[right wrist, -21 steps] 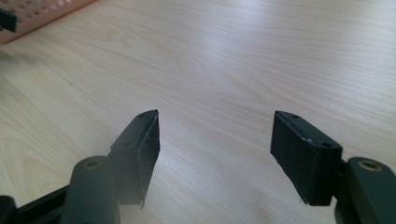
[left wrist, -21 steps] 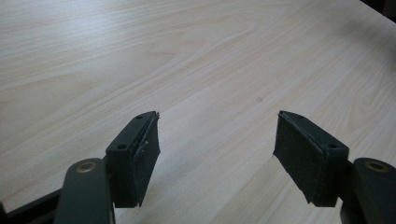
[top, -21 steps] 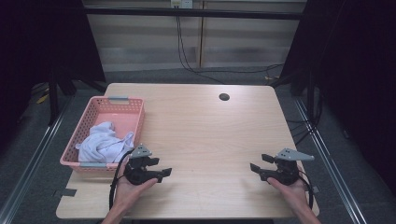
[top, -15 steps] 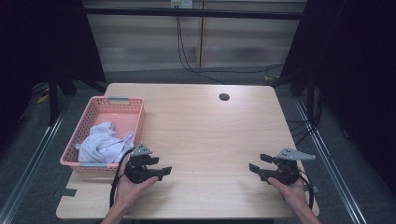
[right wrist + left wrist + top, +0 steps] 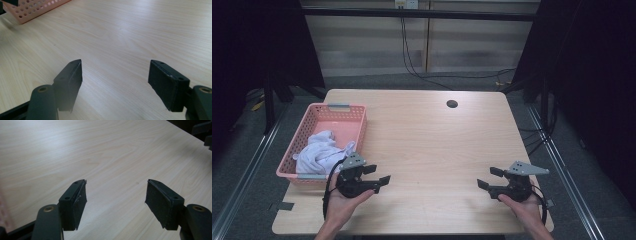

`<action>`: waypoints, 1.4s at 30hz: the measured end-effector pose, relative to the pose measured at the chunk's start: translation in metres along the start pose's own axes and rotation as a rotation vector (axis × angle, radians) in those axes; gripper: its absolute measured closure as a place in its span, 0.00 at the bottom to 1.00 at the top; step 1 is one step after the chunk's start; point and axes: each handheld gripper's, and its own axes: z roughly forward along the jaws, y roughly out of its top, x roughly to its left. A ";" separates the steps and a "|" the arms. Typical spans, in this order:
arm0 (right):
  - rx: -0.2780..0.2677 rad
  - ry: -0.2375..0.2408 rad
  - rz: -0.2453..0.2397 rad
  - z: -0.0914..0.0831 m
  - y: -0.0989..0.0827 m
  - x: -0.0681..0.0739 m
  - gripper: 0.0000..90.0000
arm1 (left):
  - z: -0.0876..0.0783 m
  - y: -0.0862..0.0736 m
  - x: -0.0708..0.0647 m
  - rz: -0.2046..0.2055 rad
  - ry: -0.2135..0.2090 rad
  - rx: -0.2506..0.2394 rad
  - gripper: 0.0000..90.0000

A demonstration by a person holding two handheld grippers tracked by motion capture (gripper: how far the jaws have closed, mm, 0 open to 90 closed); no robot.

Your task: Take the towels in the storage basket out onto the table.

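Your pale wooden table (image 5: pixel 427 150) stands amid dark curtains. The white cloth (image 5: pixel 319 151) (inside the pink basket (image 5: pixel 314 120)) lies just beside your left gripper (image 5: pixel 377 175), jaws apart, empty.

Layout of the desk (image 5: pixel 427 150). The basket (image 5: pixel 357 116) sits along the left edge, with the cloth (image 5: pixel 319 152) lying inside it toward the near end. The left gripper (image 5: pixel 377 175) is just beside the basket's near right corner, above the desk. The right gripper (image 5: pixel 489 178) is near the near right corner, well apart from the left. The cable hole (image 5: pixel 452 104) lies near the far edge.
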 end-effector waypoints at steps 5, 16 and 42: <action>0.006 0.002 -0.007 0.003 0.000 0.000 0.27 | -0.014 0.003 0.013 -0.023 0.036 -0.024 0.35; 0.033 0.018 -0.019 0.006 0.000 0.002 0.24 | -0.053 0.023 0.051 -0.046 0.104 -0.043 0.30; 0.070 0.040 -0.035 0.014 0.000 0.005 0.26 | -0.088 0.019 0.163 -0.163 0.296 0.171 0.18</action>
